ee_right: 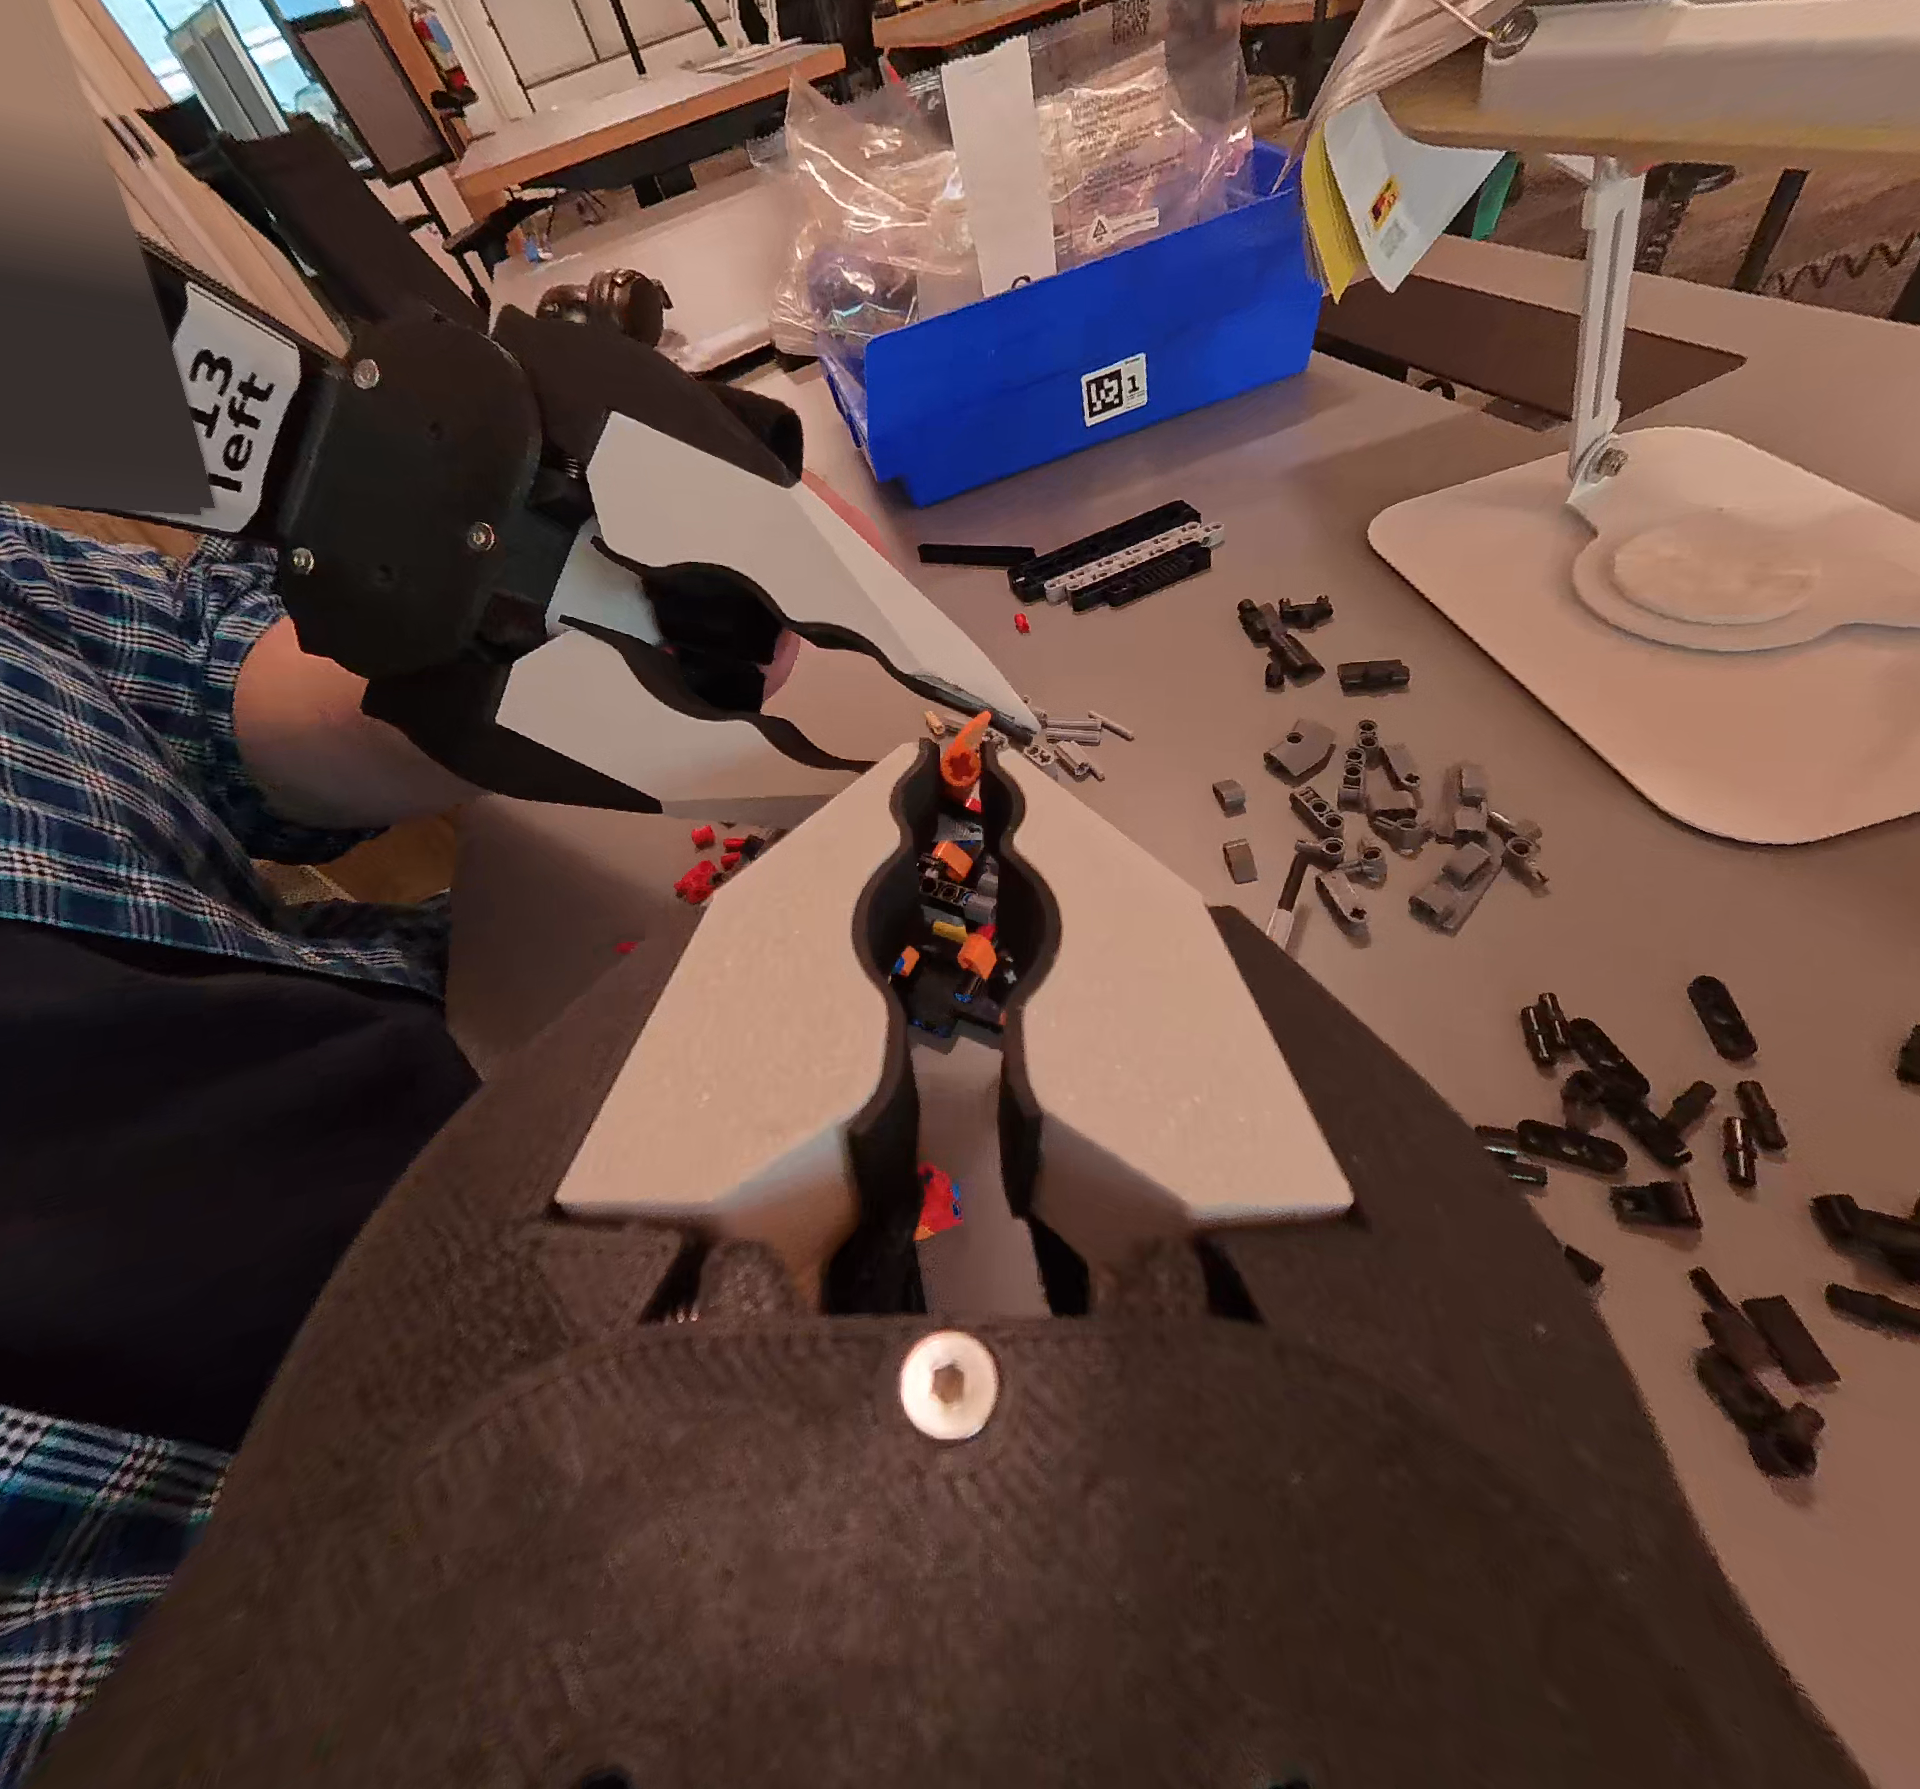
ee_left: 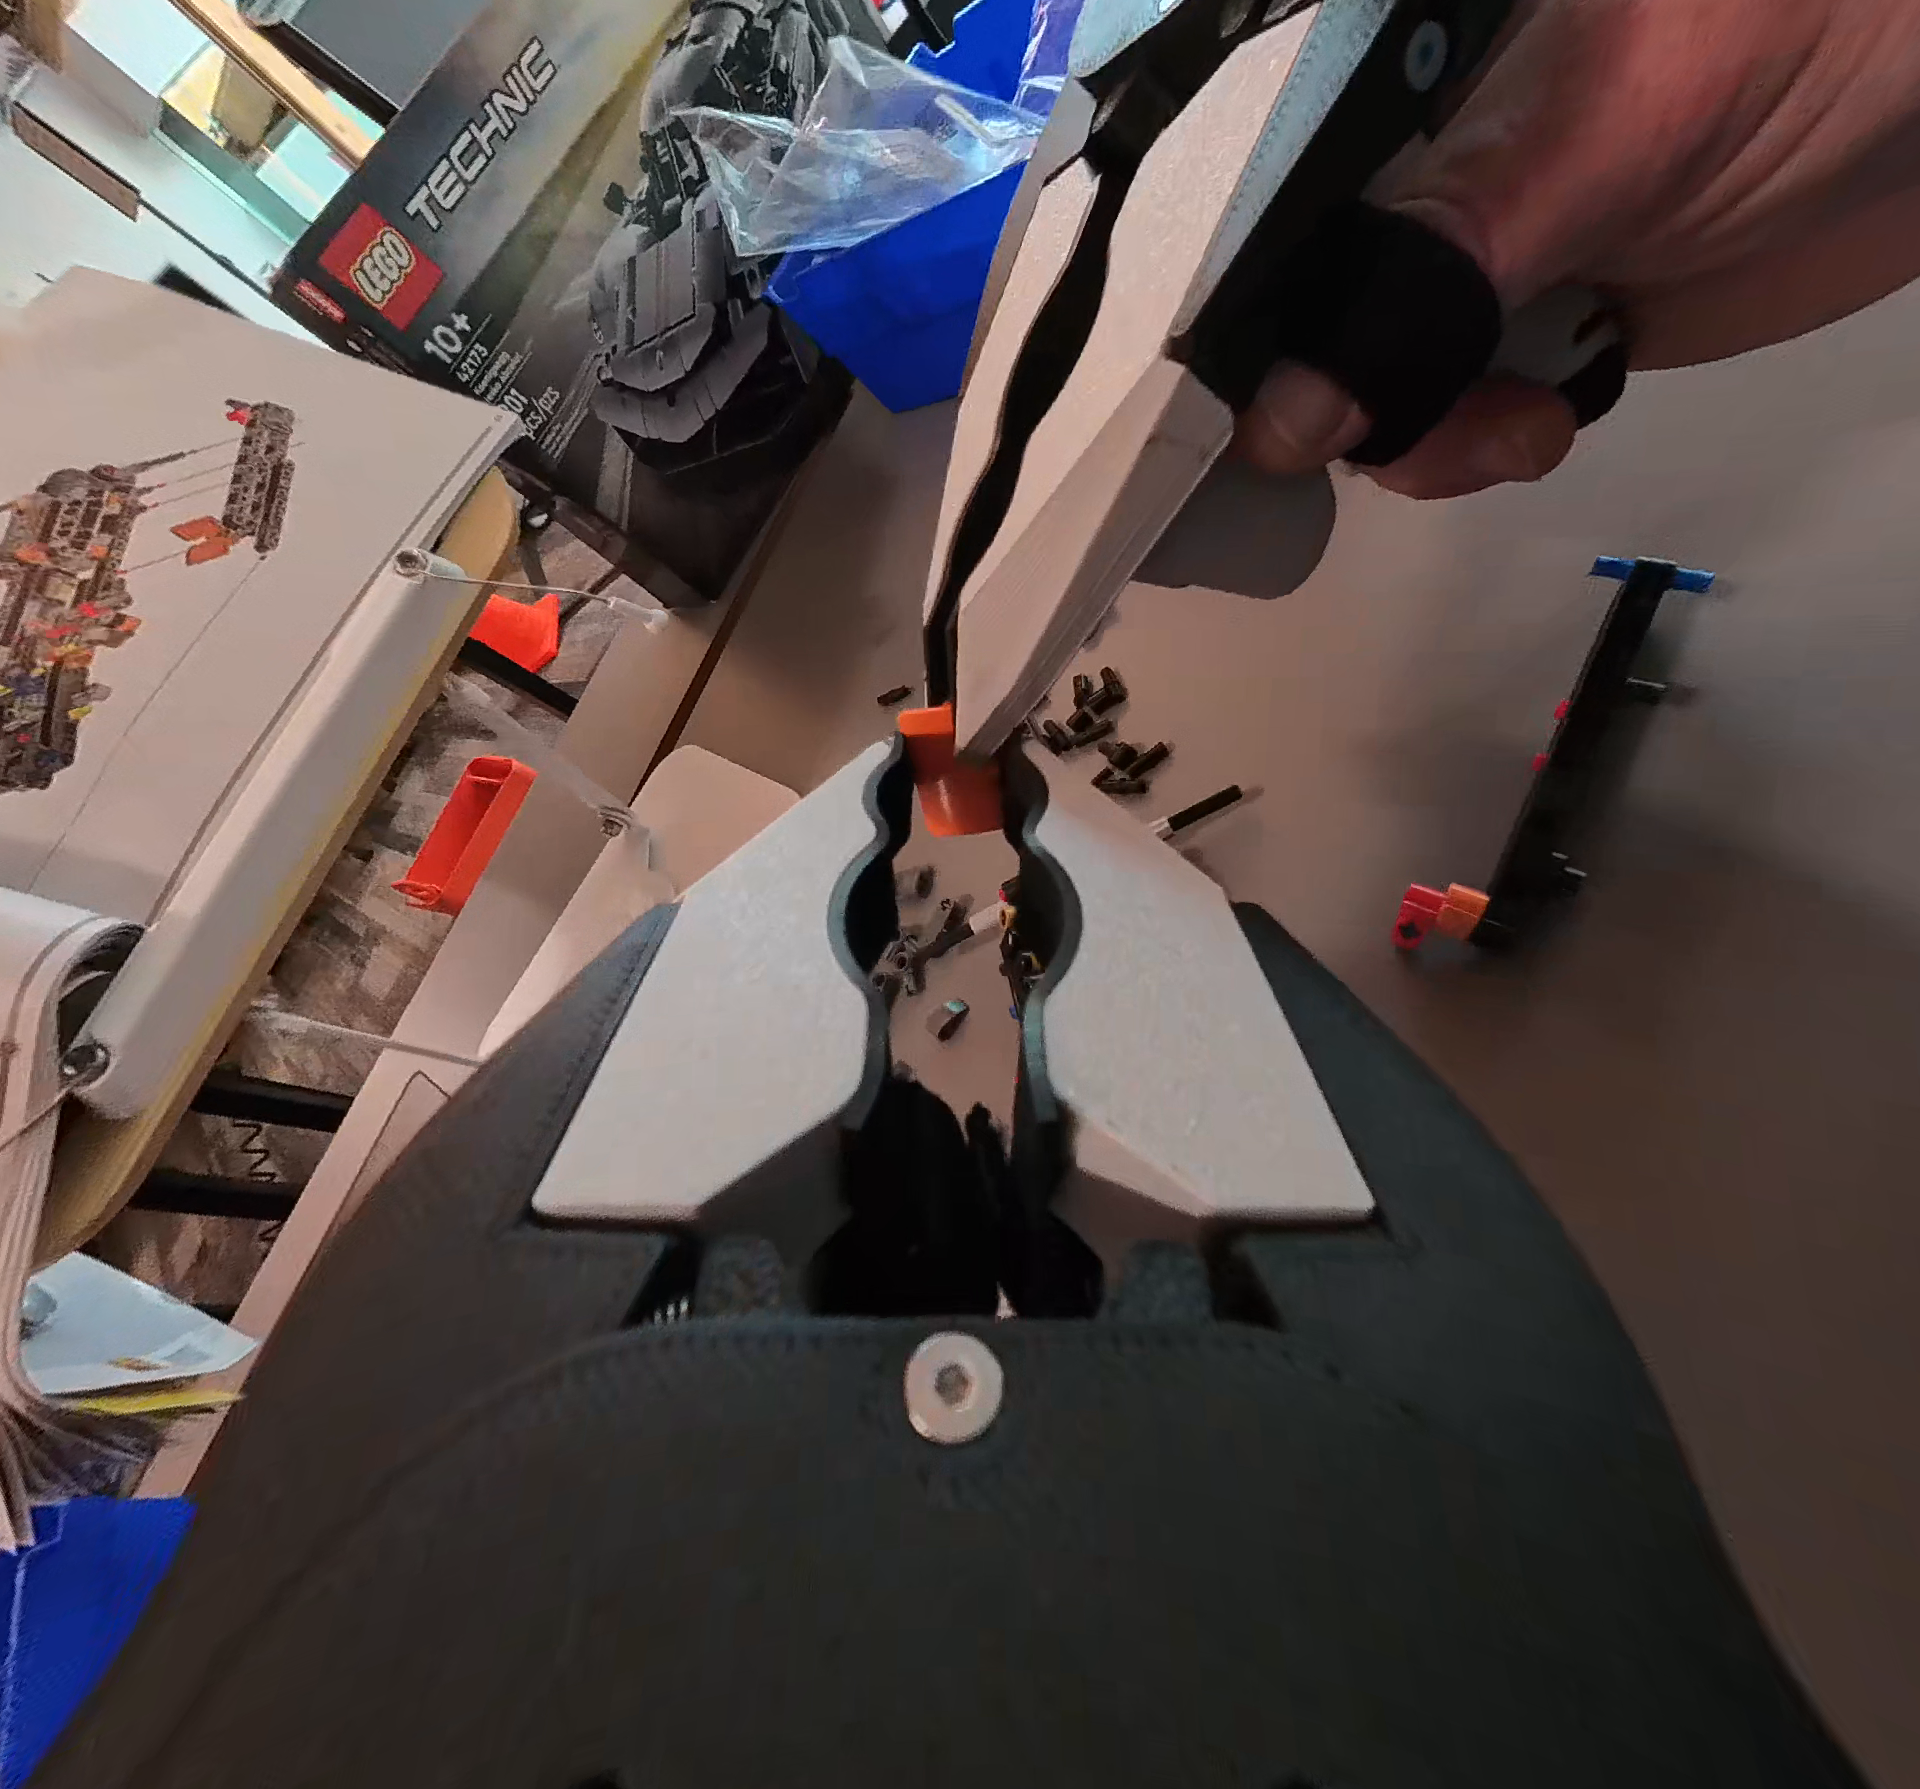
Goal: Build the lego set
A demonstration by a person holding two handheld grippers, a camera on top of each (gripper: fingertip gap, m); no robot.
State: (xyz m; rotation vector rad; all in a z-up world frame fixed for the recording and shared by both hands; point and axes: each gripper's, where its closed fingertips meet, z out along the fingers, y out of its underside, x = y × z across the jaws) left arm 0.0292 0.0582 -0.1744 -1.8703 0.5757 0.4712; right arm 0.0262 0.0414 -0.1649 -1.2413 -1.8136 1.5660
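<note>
A small orange piece [ee_left: 954, 802] sits between the tips of my left gripper [ee_left: 951, 783], which is shut on it above the table. My right gripper [ee_left: 943, 716] comes down from the upper right, and its tips meet the top of the same piece. In the right wrist view, the orange piece [ee_right: 961, 760] is pinched between the tips of my right gripper [ee_right: 961, 768]. The left gripper [ee_right: 1013, 719] reaches in from the left and touches it. A black beam assembly [ee_left: 1558, 763] with blue, red and orange ends lies on the table to the right.
Black pins [ee_left: 1101, 731] lie under the tips. There are grey pieces [ee_right: 1392, 835], black pieces [ee_right: 1662, 1116], red pins [ee_right: 717, 856] and a black-grey beam stack [ee_right: 1122, 555]. A blue bin [ee_right: 1081, 389] holds plastic bags. The set's box [ee_left: 582, 212] and an instruction booklet [ee_left: 156, 544] on a white stand [ee_right: 1662, 617] are nearby. My two grippers' fingertips are within a few centimetres of each other.
</note>
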